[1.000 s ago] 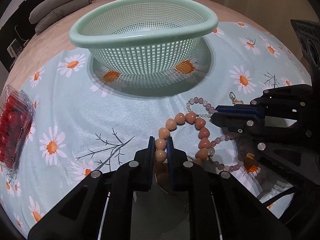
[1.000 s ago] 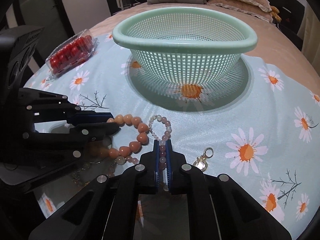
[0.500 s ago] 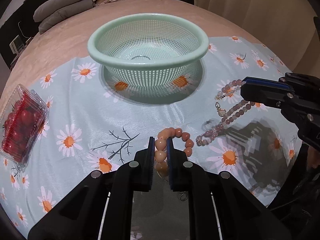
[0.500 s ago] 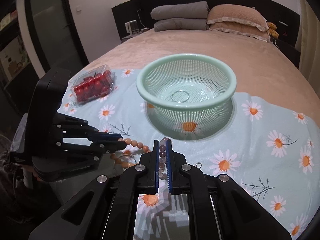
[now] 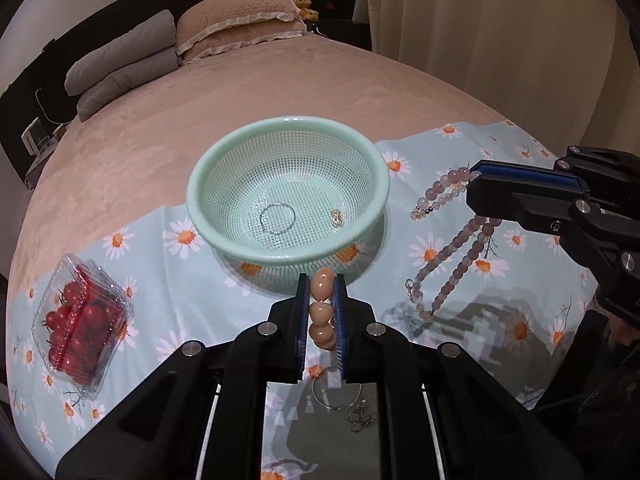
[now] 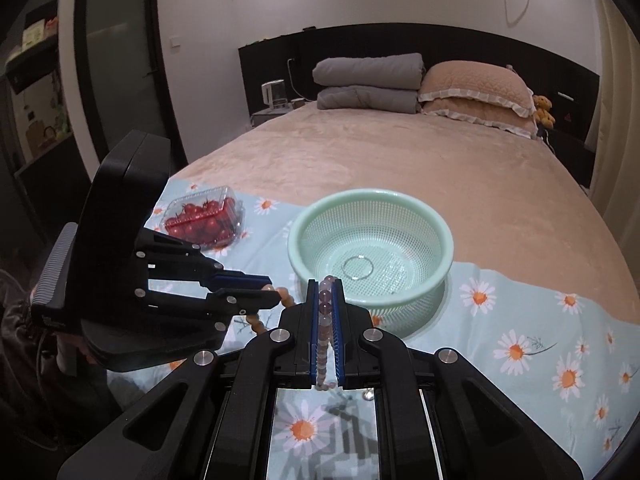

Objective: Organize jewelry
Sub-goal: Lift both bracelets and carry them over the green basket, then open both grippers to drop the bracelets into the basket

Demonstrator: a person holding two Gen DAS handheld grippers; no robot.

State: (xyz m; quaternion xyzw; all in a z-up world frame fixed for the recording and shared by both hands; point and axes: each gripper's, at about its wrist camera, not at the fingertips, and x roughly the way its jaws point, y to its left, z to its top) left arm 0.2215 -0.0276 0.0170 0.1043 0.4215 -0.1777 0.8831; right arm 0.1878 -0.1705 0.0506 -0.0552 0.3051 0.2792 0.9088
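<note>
While the left gripper (image 5: 321, 308) is clamping the peach heart-bead bracelet (image 5: 321, 312) just short of the mesh basket (image 5: 288, 128), I am pinching the pale pink bead strand (image 5: 456, 256) with the right gripper (image 6: 325, 320) beside the basket; both seem light, limp and swing-prone, so I am gripping across beads.

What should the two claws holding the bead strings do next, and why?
Probably carry both forward over the green basket and let go. The left gripper pinches the peach bracelet, the right gripper the pink bead strand, both lifted short of the rim.
</note>
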